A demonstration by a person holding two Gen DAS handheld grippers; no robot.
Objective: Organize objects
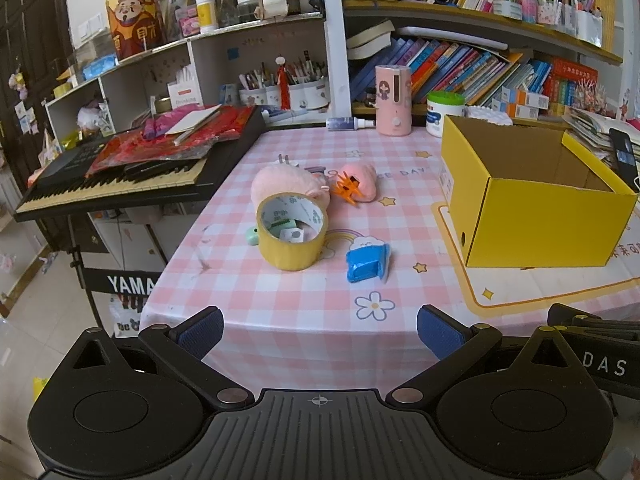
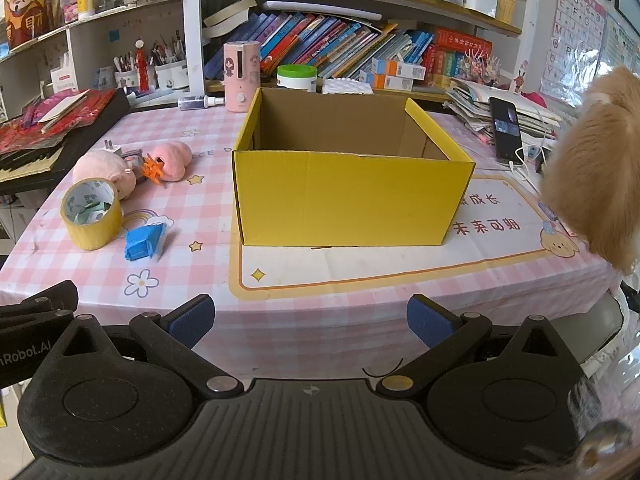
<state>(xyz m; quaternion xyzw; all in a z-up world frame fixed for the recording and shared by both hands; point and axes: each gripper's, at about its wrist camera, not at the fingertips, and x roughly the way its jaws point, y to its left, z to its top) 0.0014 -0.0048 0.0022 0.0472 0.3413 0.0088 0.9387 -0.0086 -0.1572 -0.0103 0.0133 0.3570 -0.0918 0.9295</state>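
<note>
While both the left gripper (image 1: 320,332) and right gripper (image 2: 311,322) are held spread and empty, the tape roll (image 2: 92,218) is seen at ten o'clock of the yellow box (image 2: 348,196).

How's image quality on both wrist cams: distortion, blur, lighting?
Left wrist: strong fisheye bowing at the shelves, dark vignette corners, even soft light, yellow tape roll sharp, open left gripper clear. Right wrist: same bowing, yellow box sharp, a furry tan shape at the right edge blurred, open right gripper clear.
</note>
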